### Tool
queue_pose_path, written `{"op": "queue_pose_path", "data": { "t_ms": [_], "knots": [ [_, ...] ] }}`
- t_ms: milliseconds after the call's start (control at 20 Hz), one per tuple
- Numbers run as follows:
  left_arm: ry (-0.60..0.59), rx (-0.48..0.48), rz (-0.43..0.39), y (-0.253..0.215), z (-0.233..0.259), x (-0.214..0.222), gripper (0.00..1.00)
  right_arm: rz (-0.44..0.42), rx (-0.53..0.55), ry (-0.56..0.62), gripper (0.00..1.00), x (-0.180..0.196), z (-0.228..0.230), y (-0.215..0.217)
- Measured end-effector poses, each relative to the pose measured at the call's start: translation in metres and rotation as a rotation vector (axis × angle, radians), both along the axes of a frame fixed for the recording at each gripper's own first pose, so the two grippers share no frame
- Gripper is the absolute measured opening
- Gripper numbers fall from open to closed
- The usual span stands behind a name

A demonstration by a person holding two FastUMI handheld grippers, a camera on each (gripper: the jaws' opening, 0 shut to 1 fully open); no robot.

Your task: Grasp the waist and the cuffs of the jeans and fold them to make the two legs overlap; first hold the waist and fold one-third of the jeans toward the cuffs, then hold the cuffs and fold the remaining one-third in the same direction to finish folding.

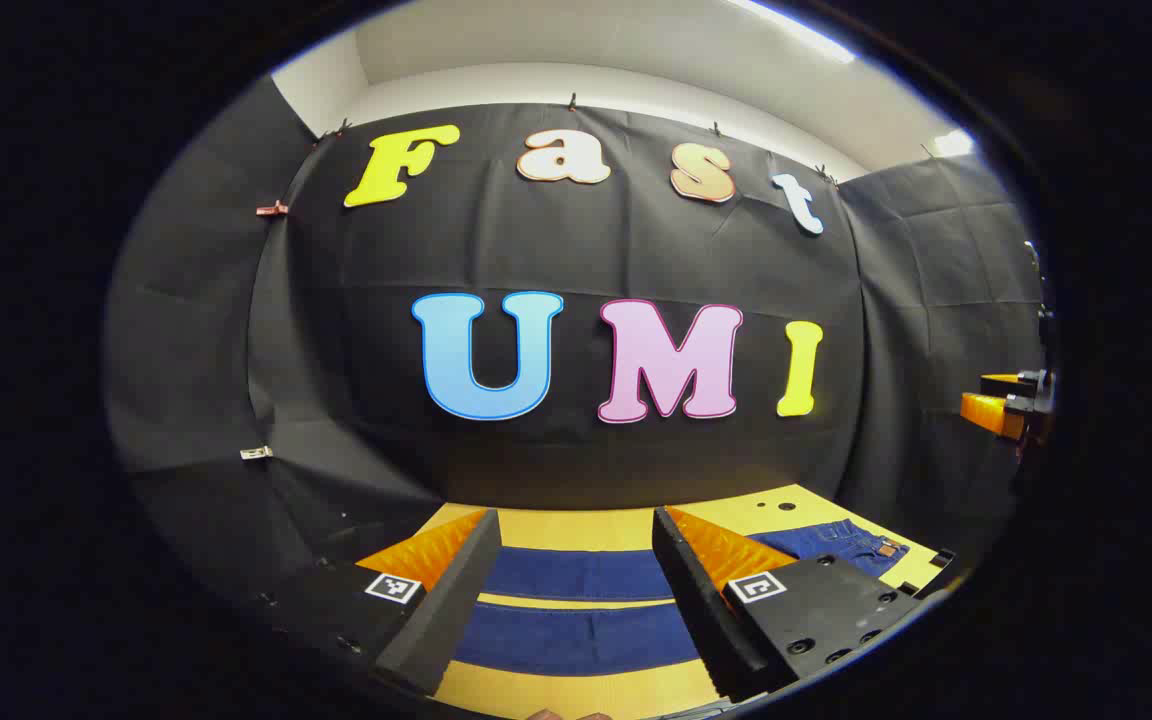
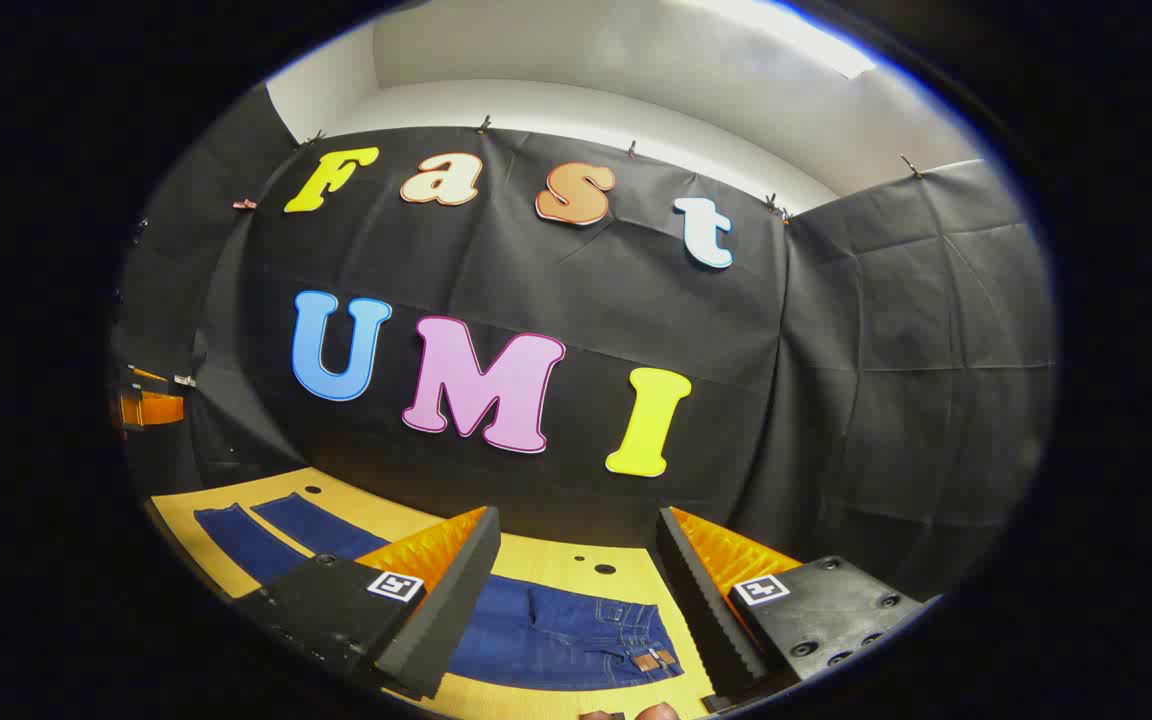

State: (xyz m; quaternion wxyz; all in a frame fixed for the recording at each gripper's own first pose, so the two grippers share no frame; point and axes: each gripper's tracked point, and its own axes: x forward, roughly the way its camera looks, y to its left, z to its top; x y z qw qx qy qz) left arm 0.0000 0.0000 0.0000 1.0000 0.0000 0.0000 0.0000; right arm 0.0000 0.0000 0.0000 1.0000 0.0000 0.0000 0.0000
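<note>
Jeans [image 2: 556, 635] flat along tabletop [image 2: 536, 560]; waist under right gripper [image 2: 576, 600], legs under left gripper [image 1: 576, 600]; both released, above cloth.

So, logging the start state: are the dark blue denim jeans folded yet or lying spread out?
Spread out. The dark blue denim jeans lie flat on the yellow table, two legs apart, side by side; waist unfolded.

A yellow table [image 1: 576, 528] sits at the bottom, and it has small dark holes [image 2: 605, 569] in its top. Behind it hangs a black cloth wall [image 1: 576, 250], held up by little clips [image 1: 272, 209] along its top edge. Above the cloth is a white wall [image 2: 576, 110], and a bright light [image 1: 796, 30] shines on the ceiling
</note>
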Motion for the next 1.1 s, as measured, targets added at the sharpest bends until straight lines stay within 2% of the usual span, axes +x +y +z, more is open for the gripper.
{"op": "queue_pose_path", "data": {
  "t_ms": [350, 800, 900, 1100],
  "knots": [
    [-0.009, -0.002, -0.063, -0.02, 0.006, 0.014, 0.95, -0.031, -0.013, 0.024, 0.96, -0.002, -0.006, -0.013],
    [-0.022, -0.015, -0.072, -0.016, 0.008, 0.025, 0.95, -0.035, -0.052, 0.044, 0.96, 0.0, -0.012, -0.018],
    [-0.017, 0.0, -0.076, -0.011, 0.006, 0.025, 0.95, -0.007, -0.074, 0.049, 0.95, 0.005, -0.015, -0.013],
    [0.024, 0.045, -0.132, 0.009, -0.008, 0.03, 0.95, 0.118, -0.158, 0.088, 0.96, 0.025, -0.026, -0.001]
  ]
}}
